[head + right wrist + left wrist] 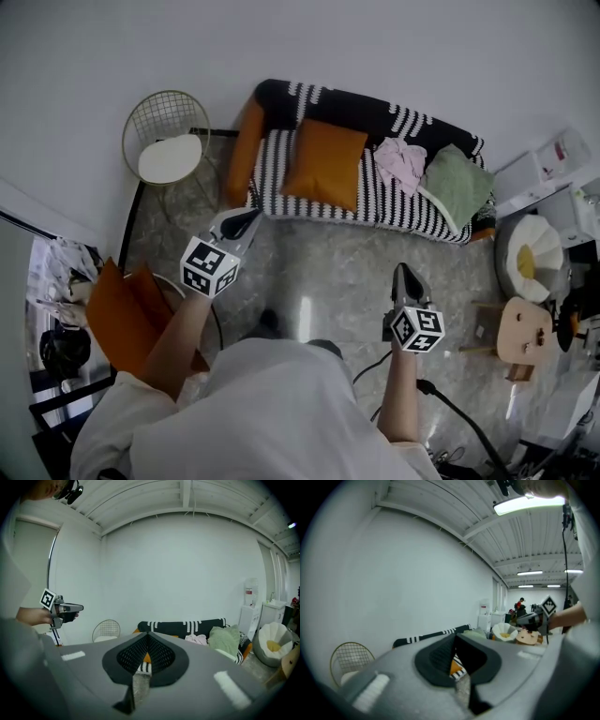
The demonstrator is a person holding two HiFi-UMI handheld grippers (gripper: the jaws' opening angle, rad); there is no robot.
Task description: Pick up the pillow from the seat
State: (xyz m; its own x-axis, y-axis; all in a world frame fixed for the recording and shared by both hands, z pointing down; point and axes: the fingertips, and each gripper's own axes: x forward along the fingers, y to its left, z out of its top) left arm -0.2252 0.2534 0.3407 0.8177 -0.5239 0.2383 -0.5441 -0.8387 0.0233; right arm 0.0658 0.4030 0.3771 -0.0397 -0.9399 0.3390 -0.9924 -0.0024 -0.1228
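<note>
Both my grippers closed on nothing, held out toward the sofa

My left gripper (pixel 247 221) has its jaws pressed together with nothing between them, and in the head view its tip shows by the front left corner of the black-and-white striped sofa (pixel 389 212); my right gripper (pixel 404 273) is likewise closed and empty, over the grey floor (pixel 323 267) and apart from the sofa. The orange pillow (pixel 323 164) lies on the seat, leaning on the backrest toward the sofa's left end, untouched by either gripper. Beside it sit a pink cloth (pixel 401 161) and then a green cushion (pixel 457 185). A wire chair (pixel 167 141) stands left of the sofa
</note>
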